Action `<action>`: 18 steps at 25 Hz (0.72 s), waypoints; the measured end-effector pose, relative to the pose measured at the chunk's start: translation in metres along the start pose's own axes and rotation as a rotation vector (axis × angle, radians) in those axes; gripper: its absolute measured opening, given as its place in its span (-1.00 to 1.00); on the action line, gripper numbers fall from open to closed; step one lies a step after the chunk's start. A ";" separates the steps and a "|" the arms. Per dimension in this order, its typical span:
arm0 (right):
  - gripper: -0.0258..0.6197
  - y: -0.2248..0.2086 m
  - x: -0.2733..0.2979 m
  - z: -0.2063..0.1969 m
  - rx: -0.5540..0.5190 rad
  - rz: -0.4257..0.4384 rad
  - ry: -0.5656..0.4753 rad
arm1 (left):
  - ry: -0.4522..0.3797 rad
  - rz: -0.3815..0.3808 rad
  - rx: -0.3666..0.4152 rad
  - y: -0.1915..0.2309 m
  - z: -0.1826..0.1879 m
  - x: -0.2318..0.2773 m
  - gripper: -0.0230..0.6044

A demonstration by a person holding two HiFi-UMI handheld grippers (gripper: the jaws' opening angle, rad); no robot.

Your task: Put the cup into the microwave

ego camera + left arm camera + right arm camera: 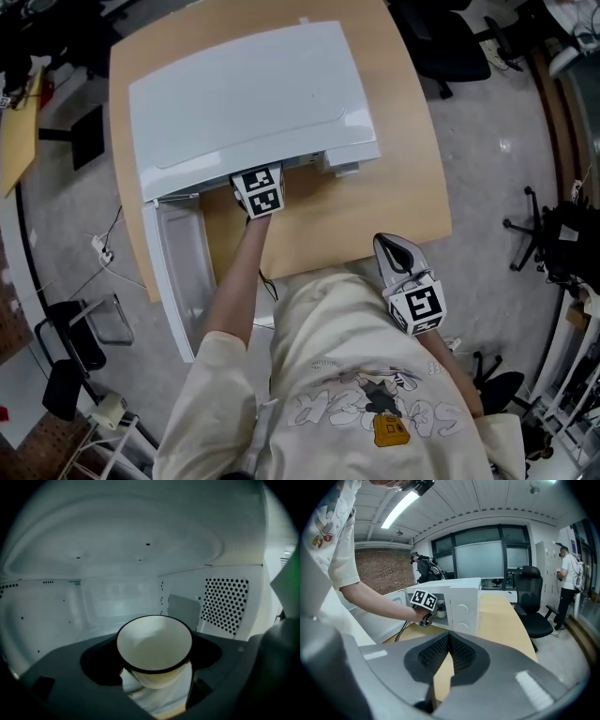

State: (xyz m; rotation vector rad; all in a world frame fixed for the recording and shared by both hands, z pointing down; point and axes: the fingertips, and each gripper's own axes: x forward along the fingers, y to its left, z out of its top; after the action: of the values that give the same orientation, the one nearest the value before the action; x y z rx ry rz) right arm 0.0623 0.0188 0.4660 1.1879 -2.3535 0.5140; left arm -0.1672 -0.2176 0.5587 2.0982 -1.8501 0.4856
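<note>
A white cup with a dark rim sits between the jaws of my left gripper, which is shut on it. Both are inside the white microwave, whose pale walls and perforated right panel surround the cup. From the head view only the left gripper's marker cube shows at the microwave's opening; the cup is hidden there. The microwave door hangs open to the left. My right gripper hovers at the table's near edge, shut and empty. In the right gripper view the cup shows just inside the opening.
The microwave stands on a curved wooden table. Black office chairs stand beyond its far right corner, and another chair is to the right. A person stands by the far wall. A cable and plug lie on the floor.
</note>
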 end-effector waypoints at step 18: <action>-0.90 -0.008 -0.009 -0.003 -0.017 0.064 -0.023 | -0.019 0.019 0.046 -0.022 -0.004 -0.054 0.36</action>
State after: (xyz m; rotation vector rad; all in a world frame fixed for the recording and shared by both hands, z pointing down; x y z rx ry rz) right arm 0.0741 0.0216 0.4643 1.1190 -2.4171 0.5036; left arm -0.1521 -0.1653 0.5390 2.1237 -1.8878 0.5189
